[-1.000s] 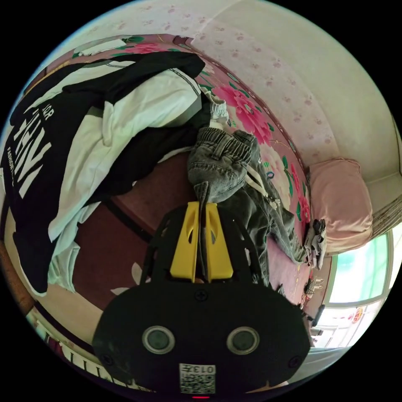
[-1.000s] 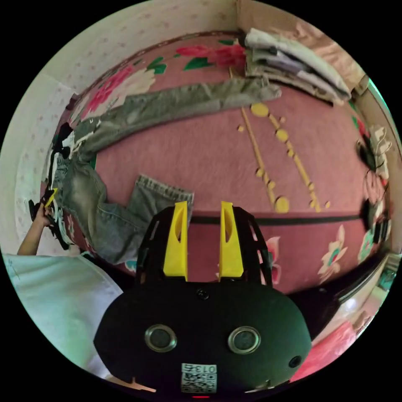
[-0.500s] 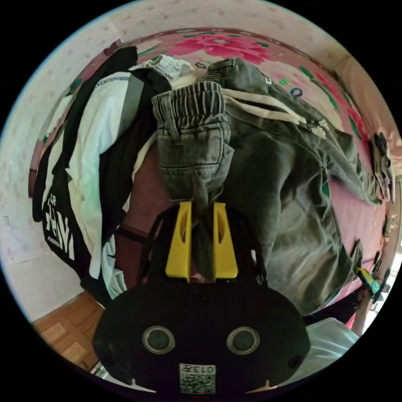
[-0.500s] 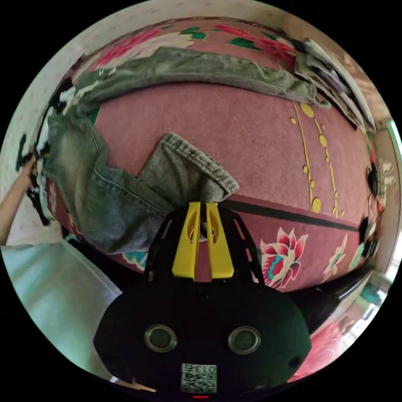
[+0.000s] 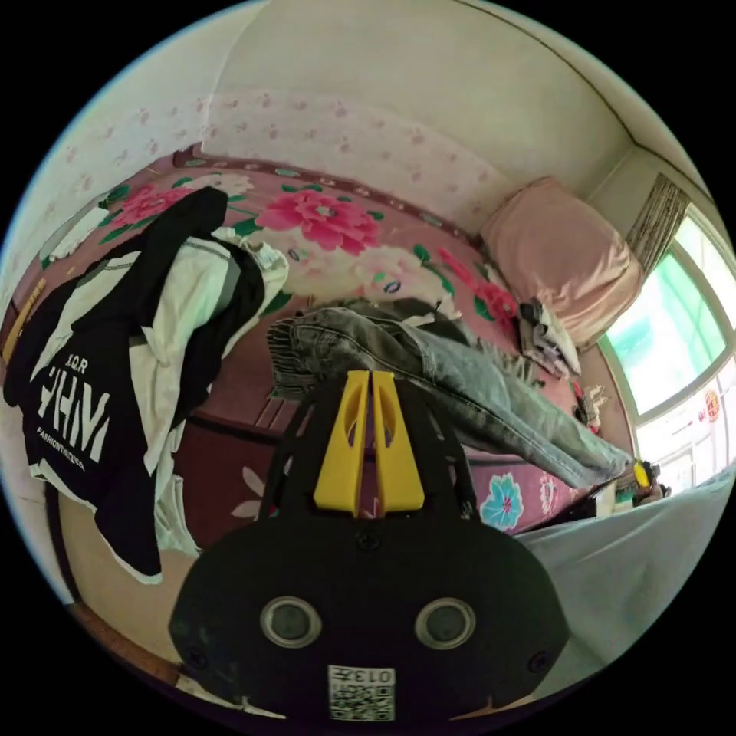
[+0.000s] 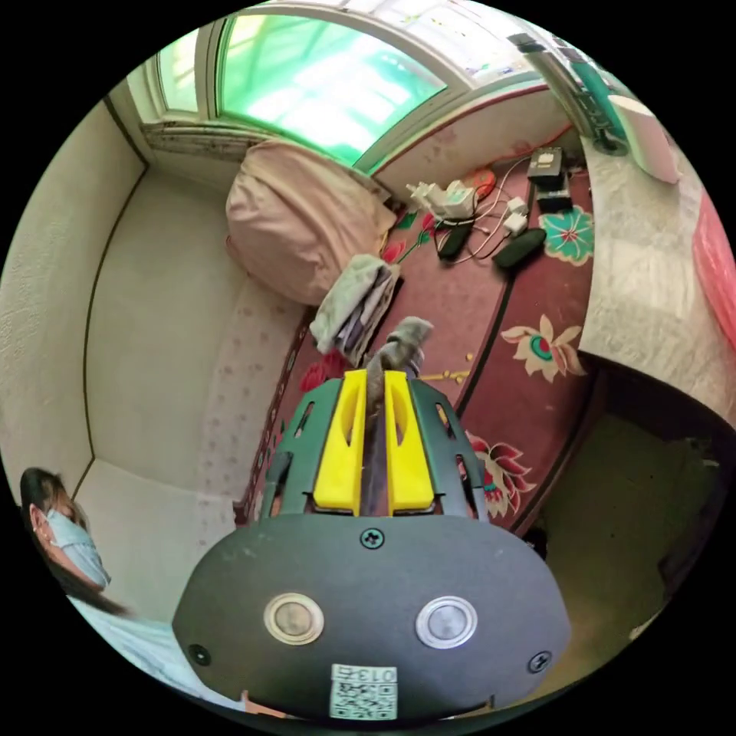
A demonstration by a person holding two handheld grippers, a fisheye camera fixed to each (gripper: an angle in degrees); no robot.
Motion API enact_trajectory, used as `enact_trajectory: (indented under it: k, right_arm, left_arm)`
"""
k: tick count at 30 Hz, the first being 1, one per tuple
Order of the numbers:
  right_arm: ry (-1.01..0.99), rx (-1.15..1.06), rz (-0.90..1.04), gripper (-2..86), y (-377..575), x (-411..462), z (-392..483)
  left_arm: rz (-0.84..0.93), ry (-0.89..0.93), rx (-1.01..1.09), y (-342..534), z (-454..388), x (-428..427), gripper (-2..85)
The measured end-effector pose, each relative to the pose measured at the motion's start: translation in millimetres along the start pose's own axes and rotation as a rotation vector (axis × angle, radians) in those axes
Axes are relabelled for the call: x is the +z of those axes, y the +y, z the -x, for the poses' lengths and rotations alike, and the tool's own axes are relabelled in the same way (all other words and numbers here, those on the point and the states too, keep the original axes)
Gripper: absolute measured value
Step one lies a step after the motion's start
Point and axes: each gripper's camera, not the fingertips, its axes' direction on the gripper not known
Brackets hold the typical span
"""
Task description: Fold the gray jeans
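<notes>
The gray jeans (image 5: 460, 383) hang stretched in the air above the pink flowered bed (image 5: 337, 222). My left gripper (image 5: 372, 377) is shut on them close to the elastic waistband (image 5: 287, 349). From there the legs run off to the right, down to the other gripper (image 5: 640, 474), which holds their far end. In the right gripper view, my right gripper (image 6: 374, 377) is shut on a bunch of gray denim, and the leg's hem (image 6: 405, 337) pokes out past the yellow jaws.
A heap of black and white clothes (image 5: 130, 330) lies at the bed's left end. A pink pillow (image 5: 563, 257) and folded clothes (image 6: 356, 303) sit near the window (image 6: 330, 77). Chargers and cables (image 6: 483, 211) lie on the bed. A person's pale top (image 5: 636, 552) is close by.
The right gripper closed on the jeans' leg hem. Both hands then rose and drew apart, lifting the jeans off the bed and stretching them; both views swung with the hands.
</notes>
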Motion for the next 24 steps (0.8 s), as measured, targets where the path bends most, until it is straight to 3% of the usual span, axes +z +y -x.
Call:
enact_trajectory:
  k: [3, 6, 9, 11, 14, 19, 22, 24]
  right_arm:
    - [-0.026, 0.066, -0.094, 12.1, -26.1, 30.4, -22.4]
    - [-0.174, 0.056, 0.006, 11.0, -47.9, 69.4, -36.8]
    - [0.024, -0.104, 0.141, 12.3, -47.0, 90.2, -25.0]
    - [0.259, -0.203, 0.253, 13.3, -33.6, 112.0, -26.6]
    - [0.536, -0.358, 0.383, 13.8, -7.9, 147.4, -32.7]
    - [0.738, -0.491, 0.526, 12.8, 19.7, 204.0, -45.7]
    - [0.656, -0.415, 0.655, 10.3, 26.8, 239.1, -61.5]
    - [0.717, -0.45, 0.64, 4.3, 34.8, 250.9, -55.0]
  left_arm:
    - [0.149, -0.015, -0.137, 16.8, 7.9, 48.0, 3.7]
    - [0.113, 0.025, -0.356, 37.8, 29.7, 49.8, 8.3]
    - [0.051, -0.142, -0.197, 28.7, 4.2, 29.5, 12.1]
    - [0.103, -0.282, 0.004, 5.1, -32.4, 46.4, 16.1]
    - [0.195, -0.338, 0.216, -21.7, -75.8, 103.3, 18.7]
    - [0.465, -0.432, 0.345, -36.8, -114.9, 205.8, 18.0]
    - [0.548, -0.468, 0.341, -47.6, -126.4, 222.0, 14.1]
    - [0.597, -0.477, 0.366, -53.3, -134.8, 220.3, 8.3]
